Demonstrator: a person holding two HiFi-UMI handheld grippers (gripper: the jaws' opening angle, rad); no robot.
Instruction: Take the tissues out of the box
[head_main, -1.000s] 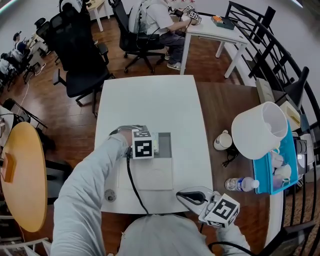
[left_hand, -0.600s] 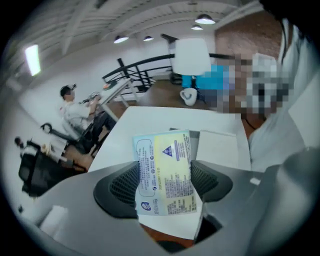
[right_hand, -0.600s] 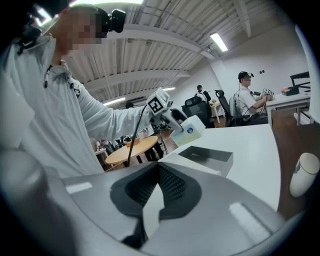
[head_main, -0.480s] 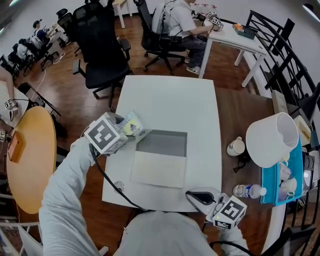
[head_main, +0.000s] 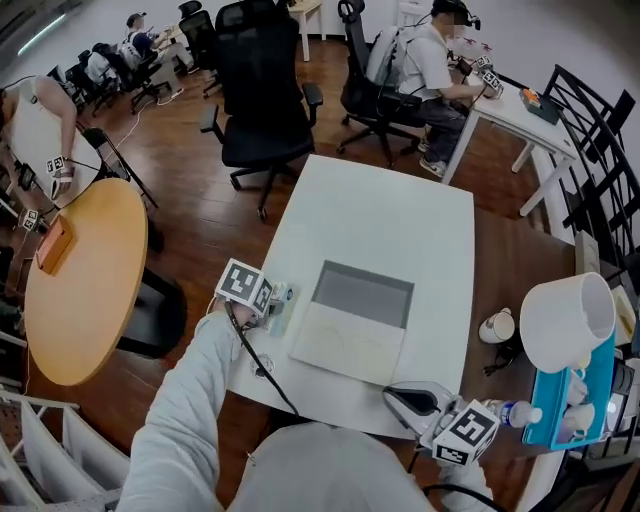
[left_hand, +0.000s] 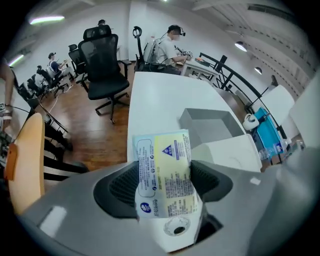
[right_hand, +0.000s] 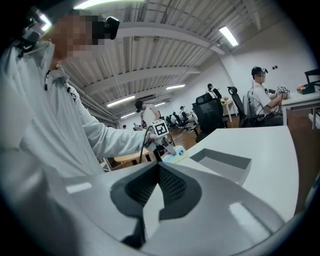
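Note:
A small pack of tissues (left_hand: 164, 176), white, blue and yellow with print, stands upright between the pads of my left gripper (left_hand: 165, 187), which is shut on it. From the head view this gripper (head_main: 270, 298) hangs over the white table's left edge (head_main: 262, 262), left of the open grey box (head_main: 362, 294); the box's white flap (head_main: 348, 345) lies toward me. The box's inside (left_hand: 214, 125) looks bare where it shows. My right gripper (head_main: 412, 400) rests at the table's near edge, right of the box. Its jaws (right_hand: 159, 167) meet at the tips with nothing between them.
A white mug (head_main: 497, 325), a water bottle (head_main: 503, 411), a large white shade (head_main: 565, 320) and a blue tray (head_main: 582, 388) stand on the brown table at the right. A round orange table (head_main: 75, 280) and black office chairs (head_main: 265, 110) are to the left and beyond; people sit farther off.
My left gripper has lifted the tissue pack out of the box and carried it left to the table's left edge. The right gripper has stayed near the front edge.

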